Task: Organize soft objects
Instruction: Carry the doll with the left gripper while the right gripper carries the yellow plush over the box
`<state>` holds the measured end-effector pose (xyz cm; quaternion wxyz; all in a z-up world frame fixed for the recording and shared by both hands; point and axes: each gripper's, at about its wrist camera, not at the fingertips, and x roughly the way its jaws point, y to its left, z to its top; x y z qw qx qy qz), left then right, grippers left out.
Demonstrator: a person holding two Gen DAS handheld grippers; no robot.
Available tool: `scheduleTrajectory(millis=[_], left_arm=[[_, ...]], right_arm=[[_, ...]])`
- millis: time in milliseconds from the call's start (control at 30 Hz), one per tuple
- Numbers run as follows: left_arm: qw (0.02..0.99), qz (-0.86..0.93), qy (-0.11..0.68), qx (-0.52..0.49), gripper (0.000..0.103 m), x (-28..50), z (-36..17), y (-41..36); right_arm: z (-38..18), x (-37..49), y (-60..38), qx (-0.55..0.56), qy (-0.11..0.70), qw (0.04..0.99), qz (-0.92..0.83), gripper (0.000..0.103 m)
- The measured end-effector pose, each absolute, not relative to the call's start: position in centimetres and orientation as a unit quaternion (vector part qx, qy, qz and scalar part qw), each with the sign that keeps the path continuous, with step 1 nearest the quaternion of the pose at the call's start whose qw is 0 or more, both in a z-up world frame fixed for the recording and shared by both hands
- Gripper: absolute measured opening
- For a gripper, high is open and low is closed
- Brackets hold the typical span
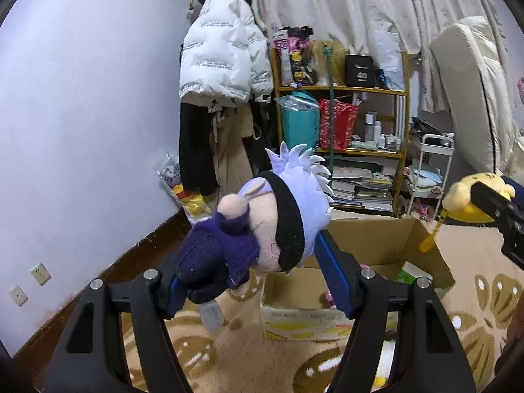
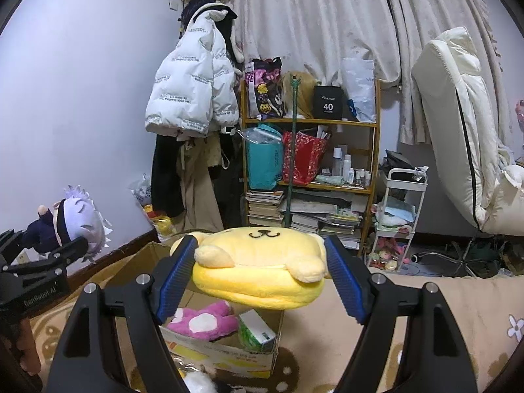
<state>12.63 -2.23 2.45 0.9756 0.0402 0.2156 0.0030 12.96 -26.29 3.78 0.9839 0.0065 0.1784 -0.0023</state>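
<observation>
My left gripper (image 1: 258, 265) is shut on a plush doll (image 1: 262, 216) with lilac spiky hair, a black blindfold and a dark purple body, held in the air in front of and left of an open cardboard box (image 1: 366, 245). My right gripper (image 2: 262, 275) is shut on a flat yellow dog plush (image 2: 262, 265), held above the same box (image 2: 229, 350). A pink paw plush (image 2: 203, 321) and a green-white carton (image 2: 257, 329) lie inside the box. The doll also shows in the right wrist view (image 2: 72, 222), and the yellow plush in the left wrist view (image 1: 471, 199).
The box stands on a beige patterned blanket (image 1: 475, 294). Behind are a wooden shelf (image 2: 311, 157) of bags, bottles and books, a white puffer jacket (image 2: 193, 98) on a rack, a white cart (image 2: 399, 216) and a folded mattress (image 2: 458, 131). A white furry item (image 2: 199, 383) lies by the box.
</observation>
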Motion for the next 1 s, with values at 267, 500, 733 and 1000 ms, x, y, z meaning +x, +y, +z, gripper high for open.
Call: scheduleTrajectory(millis=[267, 500, 733, 1000], left_arm=[[0.97, -0.006, 0.238, 0.046, 0.069, 15.2, 1.0, -2.8], [0.965, -0.032, 0.251, 0.07, 0.069, 16.1, -0.3, -4.2], [0.961, -0.07, 0.255, 0.085, 0.072, 16.5, -1.0, -6.0], [0.953, -0.102, 0.271, 0.086, 0.071, 16.4, -2.0, -6.7]], right_arm=[[1.9, 15.7, -25.9, -0.002, 0.203, 0.979, 0.014, 0.083], [-0.3, 16.9, -25.4, -0.018, 0.236, 0.971, 0.021, 0.083], [-1.7, 17.6, -24.7, -0.034, 0.255, 0.966, 0.031, 0.083], [-3.1, 17.6, -24.5, -0.039, 0.272, 0.96, 0.044, 0.083]])
